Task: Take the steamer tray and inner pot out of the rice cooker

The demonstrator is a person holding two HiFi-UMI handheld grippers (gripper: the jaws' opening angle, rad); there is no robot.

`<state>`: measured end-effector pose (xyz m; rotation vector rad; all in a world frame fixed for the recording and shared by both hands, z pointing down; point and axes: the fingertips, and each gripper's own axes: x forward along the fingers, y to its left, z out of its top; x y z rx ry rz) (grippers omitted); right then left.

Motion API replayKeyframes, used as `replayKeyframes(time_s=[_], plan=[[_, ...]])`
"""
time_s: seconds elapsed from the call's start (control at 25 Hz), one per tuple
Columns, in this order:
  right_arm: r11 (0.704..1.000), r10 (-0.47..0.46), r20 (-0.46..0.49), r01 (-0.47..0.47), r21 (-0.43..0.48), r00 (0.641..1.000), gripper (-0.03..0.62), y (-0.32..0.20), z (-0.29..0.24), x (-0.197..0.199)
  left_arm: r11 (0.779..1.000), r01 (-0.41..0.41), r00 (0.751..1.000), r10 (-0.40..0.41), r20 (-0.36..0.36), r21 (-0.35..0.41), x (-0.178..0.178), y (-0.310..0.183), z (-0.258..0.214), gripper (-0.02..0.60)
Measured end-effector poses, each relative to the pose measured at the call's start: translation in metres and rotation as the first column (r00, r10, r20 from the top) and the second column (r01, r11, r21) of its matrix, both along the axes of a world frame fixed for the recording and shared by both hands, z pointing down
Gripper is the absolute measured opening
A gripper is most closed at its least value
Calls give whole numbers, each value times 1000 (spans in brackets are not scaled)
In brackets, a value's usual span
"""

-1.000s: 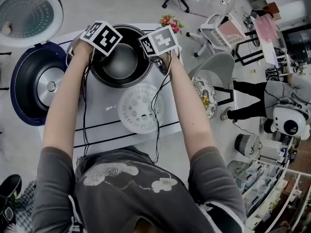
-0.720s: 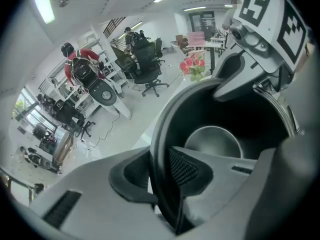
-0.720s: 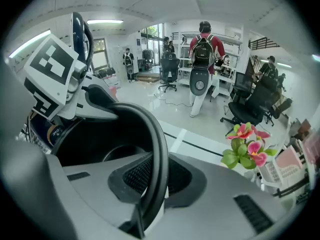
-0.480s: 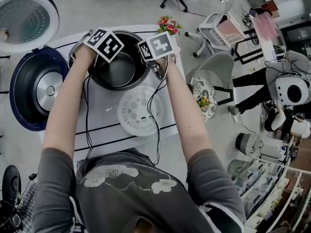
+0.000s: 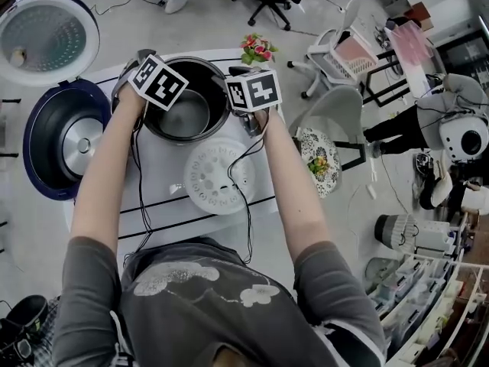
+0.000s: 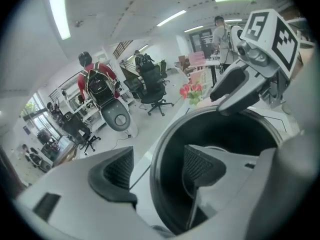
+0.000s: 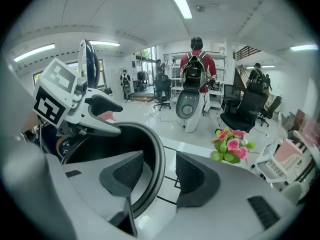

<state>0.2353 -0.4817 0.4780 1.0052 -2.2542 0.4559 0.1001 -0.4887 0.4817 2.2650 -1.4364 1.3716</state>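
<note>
Pot: dark round metal inner pot (image 5: 186,113) stands on white table (image 5: 164,193)
Tray: white perforated round steamer tray (image 5: 218,176) lies just beside it

Table (image 5: 164,199) bears inner pot (image 5: 186,115) and steamer tray (image 5: 218,176).

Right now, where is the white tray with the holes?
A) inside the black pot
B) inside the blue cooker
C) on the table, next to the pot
C: the steamer tray lies flat on the table, beside the inner pot, not in it.
</note>
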Motion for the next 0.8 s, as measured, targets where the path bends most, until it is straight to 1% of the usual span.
replayKeyframes(time_s=[0.24, 0.48, 0.64, 0.8], plan=[[993, 3, 5, -4, 117, 1000, 224, 25, -40, 10, 995, 43, 996, -37, -78, 85, 5, 35, -38, 321], [979, 7, 16, -11, 205, 1000, 222, 65, -77, 23, 986, 84, 986, -60, -159, 147, 15, 82, -77, 321], [955, 21, 68, -40, 293, 997, 222, 89, -104, 28, 976, 109, 974, -66, -219, 189, 18, 117, -97, 321], [928, 17, 156, -74, 366, 988, 220, 118, -128, 34, 966, 127, 956, -58, -289, 226, 28, 154, -115, 308]])
